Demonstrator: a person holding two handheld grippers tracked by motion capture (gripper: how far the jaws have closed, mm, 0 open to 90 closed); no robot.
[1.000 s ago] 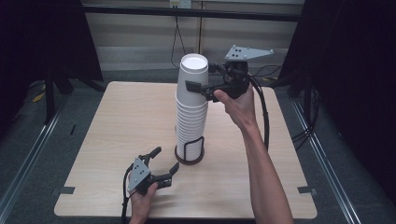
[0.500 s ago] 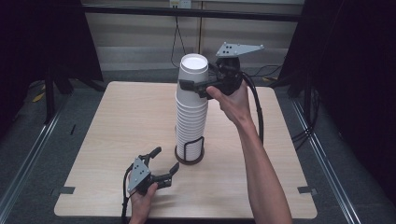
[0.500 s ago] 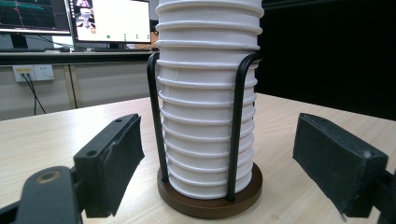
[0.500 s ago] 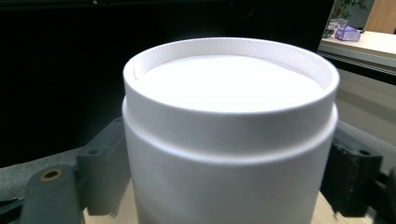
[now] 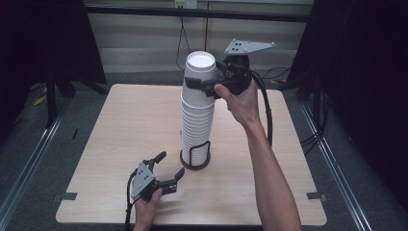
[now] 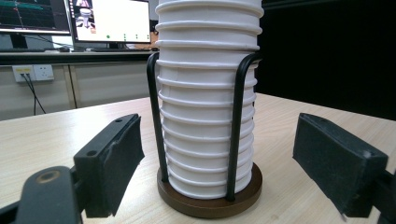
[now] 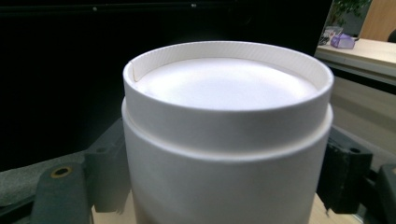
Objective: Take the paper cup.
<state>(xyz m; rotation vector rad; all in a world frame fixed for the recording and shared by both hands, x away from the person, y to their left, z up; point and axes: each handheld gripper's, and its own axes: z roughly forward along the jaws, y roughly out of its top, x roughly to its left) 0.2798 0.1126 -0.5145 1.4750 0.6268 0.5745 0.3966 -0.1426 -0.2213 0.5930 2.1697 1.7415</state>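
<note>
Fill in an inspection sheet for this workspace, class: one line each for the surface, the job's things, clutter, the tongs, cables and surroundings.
Surface: pale wooden table, bare apart from the cup holder.
Job's things: tall stack of white paper cups, stacked upside down, standing in a black wire holder with a round dark base.
Clutter: nothing seen.
Tongs: left tongs open, low on the table, aimed at the holder's base; right tongs closed around the top cup.
Cables: a black cable loops from the right tongs along the forearm; another trails from the left tongs.
Surroundings: dark curtains at both sides, monitors and a wall socket behind.
</note>
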